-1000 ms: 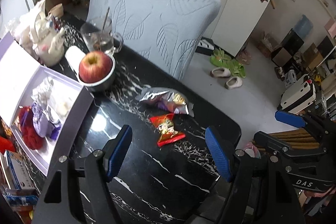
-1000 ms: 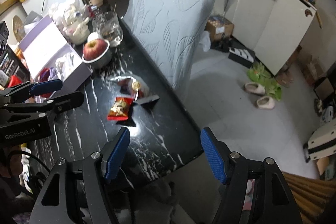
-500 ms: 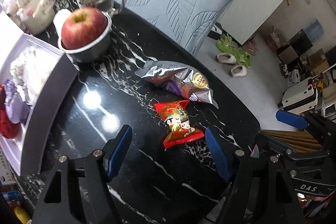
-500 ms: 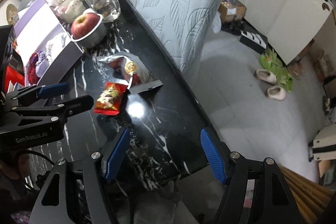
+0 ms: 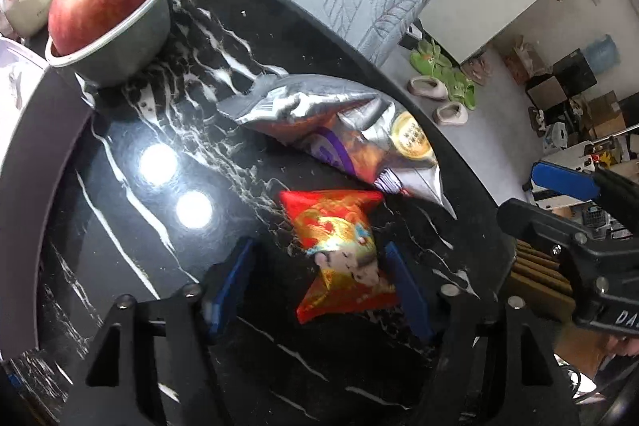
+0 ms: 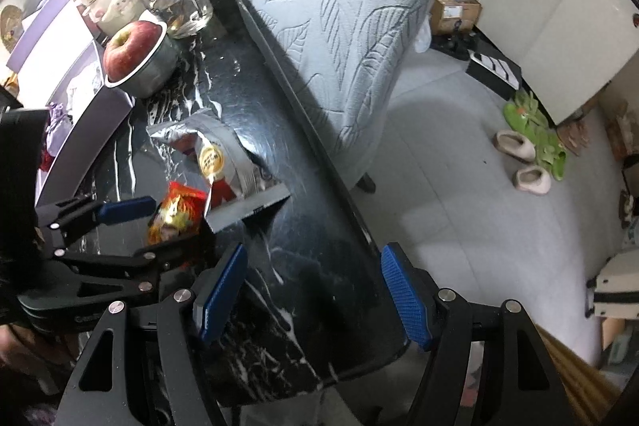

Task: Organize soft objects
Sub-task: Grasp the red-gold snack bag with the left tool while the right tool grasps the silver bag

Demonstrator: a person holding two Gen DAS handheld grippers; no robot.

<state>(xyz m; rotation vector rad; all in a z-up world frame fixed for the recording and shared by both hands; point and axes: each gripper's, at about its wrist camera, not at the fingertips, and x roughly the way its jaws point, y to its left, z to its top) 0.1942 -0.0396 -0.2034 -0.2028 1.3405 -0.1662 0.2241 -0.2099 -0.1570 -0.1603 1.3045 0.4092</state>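
A small red snack packet (image 5: 339, 250) with a cartoon face lies on the black marble table (image 5: 120, 186). My left gripper (image 5: 319, 286) is open and low over the table, its blue pads on either side of the packet. It also shows in the right wrist view (image 6: 131, 222) with the red packet (image 6: 175, 214) between its fingers. A larger silver snack bag (image 5: 339, 130) lies just beyond it, also seen in the right wrist view (image 6: 223, 154). My right gripper (image 6: 315, 290) is open and empty above the table's near edge.
An apple in a metal bowl (image 5: 112, 22) stands at the far left, a glass mug (image 6: 175, 2) behind it. A purple-rimmed white box (image 6: 76, 106) holds soft items at the left. A leaf-patterned chair back (image 6: 339, 6) stands against the table's far side.
My left gripper has moved forward and down until its open fingers straddle the red packet. My right gripper has moved closer to the table edge.
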